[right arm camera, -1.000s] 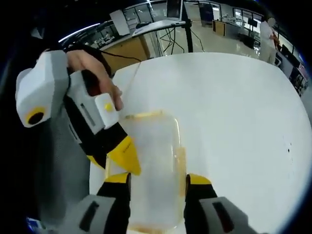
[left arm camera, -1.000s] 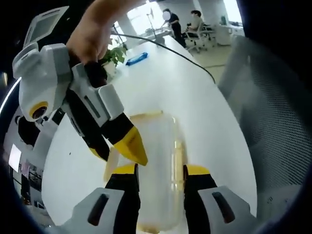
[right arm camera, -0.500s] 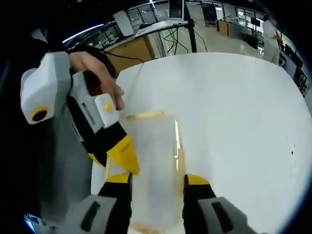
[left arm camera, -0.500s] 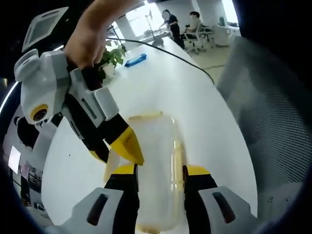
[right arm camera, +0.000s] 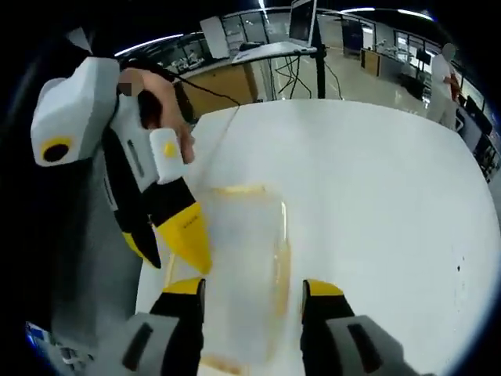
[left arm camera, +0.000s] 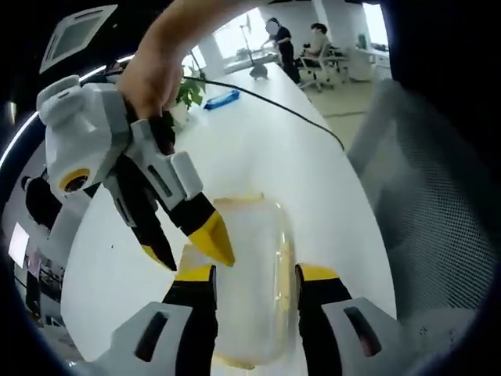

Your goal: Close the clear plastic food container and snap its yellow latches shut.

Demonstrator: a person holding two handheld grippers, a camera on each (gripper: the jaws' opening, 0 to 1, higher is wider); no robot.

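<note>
- white table [left arm camera: 258,149] in an open office; container [left arm camera: 249,282] lies lid-down-flat between both grippers.
- left gripper [left arm camera: 254,274] and right gripper [right arm camera: 253,288]: jaws spread, straddling container, gripping nothing.
- container likely light, slippery, flexible; press at yellow latches [right arm camera: 280,278], not walls.

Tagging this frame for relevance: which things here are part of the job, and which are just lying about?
Job:
- container, clear, lid on
- yellow latch along its side
- left gripper
- right gripper

Lying about:
- table
- black cable
- blue thing
- plant
- mesh chair
</note>
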